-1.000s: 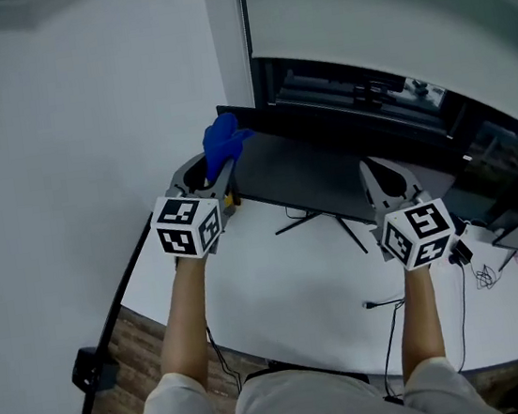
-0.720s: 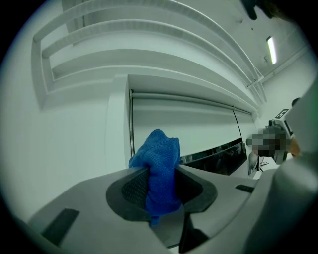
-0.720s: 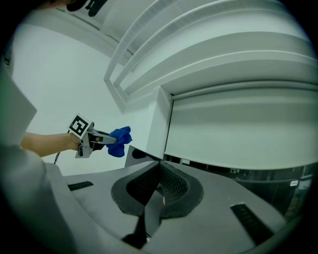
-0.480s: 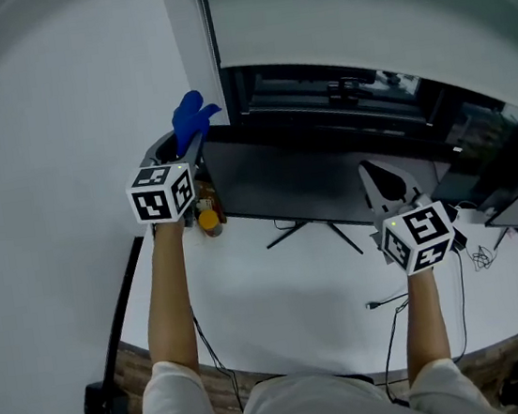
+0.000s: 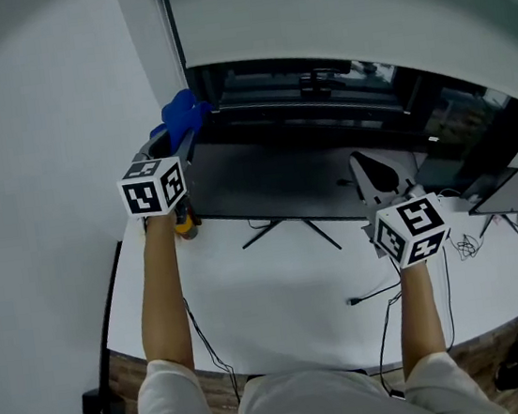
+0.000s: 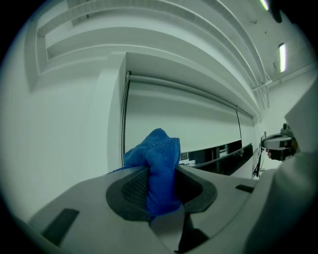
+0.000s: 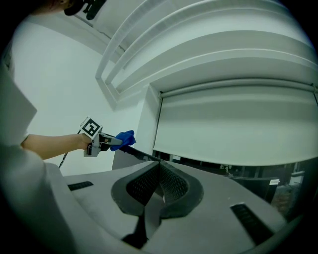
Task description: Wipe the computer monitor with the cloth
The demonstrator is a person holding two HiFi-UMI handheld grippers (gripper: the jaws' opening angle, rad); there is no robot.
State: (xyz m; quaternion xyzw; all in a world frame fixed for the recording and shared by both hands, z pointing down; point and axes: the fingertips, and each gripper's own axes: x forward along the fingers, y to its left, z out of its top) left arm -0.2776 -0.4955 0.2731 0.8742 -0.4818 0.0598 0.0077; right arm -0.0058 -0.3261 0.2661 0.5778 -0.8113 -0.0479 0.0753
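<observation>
Blue cloth (image 5: 184, 114) is pinched between the two jaws of the left gripper (image 5: 180, 134), and a good part of it sticks out past the tips as a folded bunch. In the left gripper view the cloth (image 6: 158, 156) fills the gap between the dark pads of the left gripper (image 6: 161, 184), which close on it from both sides. The person holds this gripper up at the upper left corner of the computer monitor (image 5: 270, 179). There the cloth lies right at the top edge of the dark screen; it seems to touch the corner, but I cannot tell if it presses on it. The right gripper view shows the same from the side: the cloth (image 7: 124, 137) sits at the end of the thin dark top edge of the monitor (image 7: 140, 154), ahead of the marker cube of the left gripper (image 7: 102, 141). The right gripper (image 5: 365, 166) is held lower, in front of the right part of the screen and well apart from the cloth. Its jaws are pressed together with nothing between them, as the right gripper view shows (image 7: 158, 184). The monitor stands on a white desk (image 5: 280, 298), with a small yellow object (image 5: 184, 226) just beside its lower left corner and black cables (image 5: 384, 291) on the desk near the right forearm.
</observation>
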